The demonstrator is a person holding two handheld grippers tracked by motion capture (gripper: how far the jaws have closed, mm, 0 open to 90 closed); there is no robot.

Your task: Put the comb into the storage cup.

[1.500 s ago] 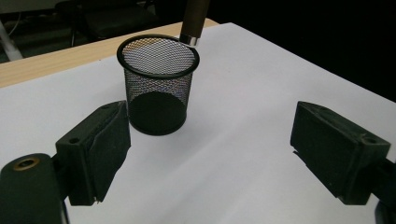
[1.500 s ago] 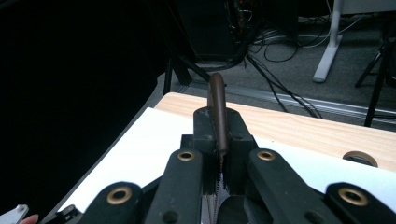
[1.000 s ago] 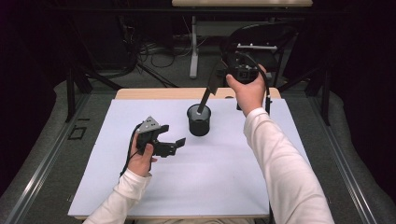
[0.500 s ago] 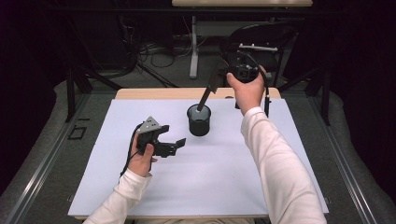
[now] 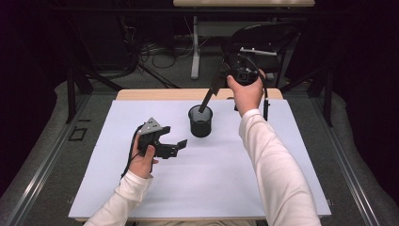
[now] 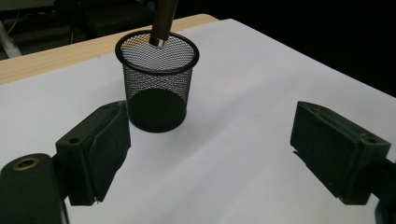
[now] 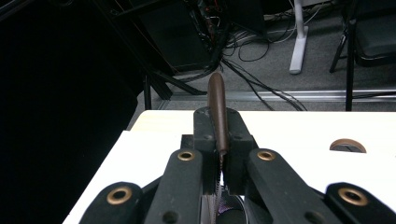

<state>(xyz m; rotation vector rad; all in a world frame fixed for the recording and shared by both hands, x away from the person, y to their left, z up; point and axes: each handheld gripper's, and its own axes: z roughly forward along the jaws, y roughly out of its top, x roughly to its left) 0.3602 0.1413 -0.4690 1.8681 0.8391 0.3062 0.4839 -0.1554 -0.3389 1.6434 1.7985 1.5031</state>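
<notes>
Setting: you are working in a lab or recording studio. Evidence: black curtains (image 5: 28, 70) enclosing the table (image 5: 141, 94), cables (image 5: 155, 52) trailing over grey carpet (image 5: 61, 94), white sheet (image 5: 211, 179) covering the tabletop.

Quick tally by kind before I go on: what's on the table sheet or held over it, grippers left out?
Black mesh cup: 1
Dark brown pen, clamped in the right gripper, tip at the cup's mouth: 1
White sheet on the table: 1
Total: 3
</notes>
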